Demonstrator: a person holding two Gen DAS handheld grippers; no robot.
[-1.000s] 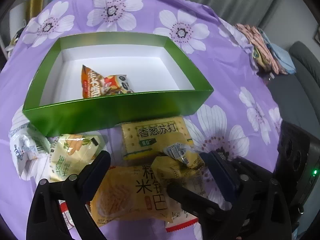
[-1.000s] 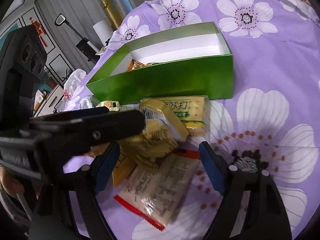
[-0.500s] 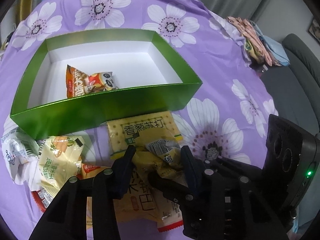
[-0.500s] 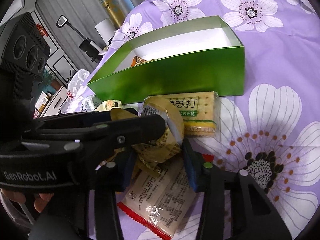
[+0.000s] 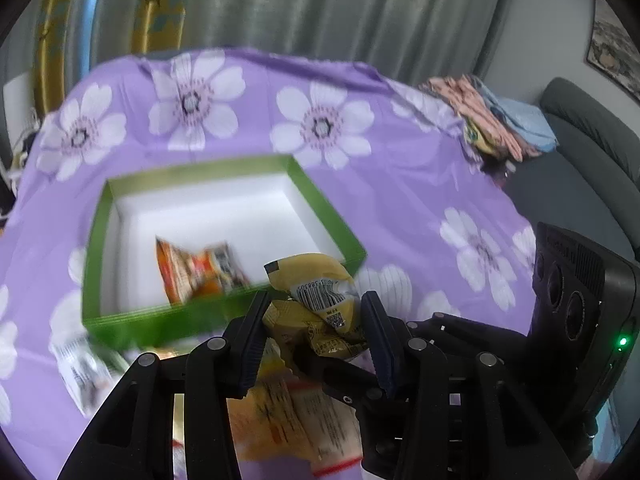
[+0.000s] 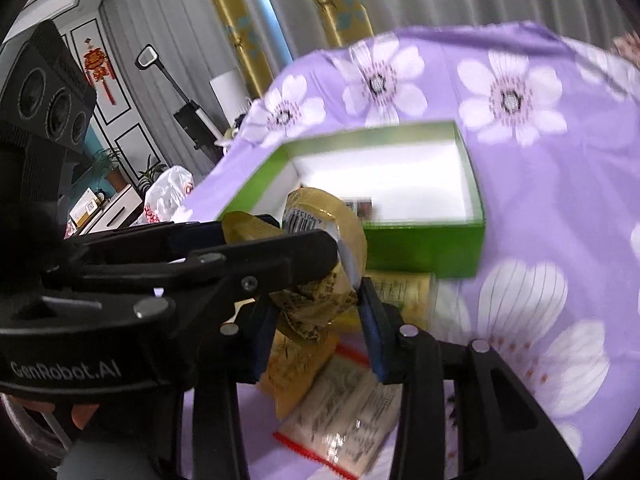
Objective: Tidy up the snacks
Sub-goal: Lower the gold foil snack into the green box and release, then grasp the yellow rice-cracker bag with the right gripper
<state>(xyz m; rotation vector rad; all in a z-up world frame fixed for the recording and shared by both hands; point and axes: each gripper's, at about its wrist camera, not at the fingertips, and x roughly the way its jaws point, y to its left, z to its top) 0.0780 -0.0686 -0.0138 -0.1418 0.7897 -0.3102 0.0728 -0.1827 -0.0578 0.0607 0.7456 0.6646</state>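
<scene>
My left gripper (image 5: pixel 314 322) is shut on a crumpled yellow snack packet (image 5: pixel 316 300) with a barcode and holds it in the air before the near wall of the green box (image 5: pixel 224 316). An orange snack bag (image 5: pixel 196 270) lies inside the box. In the right wrist view the left gripper's arm crosses from the left, holding the same yellow packet (image 6: pixel 328 248). My right gripper (image 6: pixel 320 320) also closes on the lower end of that packet. More snack packets (image 6: pixel 340 412) lie on the purple cloth below.
The table wears a purple cloth with white flowers (image 5: pixel 400 184). A cracker packet (image 6: pixel 404 292) lies against the box's near wall. Folded cloths (image 5: pixel 496 124) sit at the far right edge beside a grey sofa (image 5: pixel 592 152). A white packet (image 5: pixel 84 364) lies left.
Both grippers closed on the yellow packet and lifted it off the pile toward the green box. Both views rose and tilted up; the scene is motion-blurred.
</scene>
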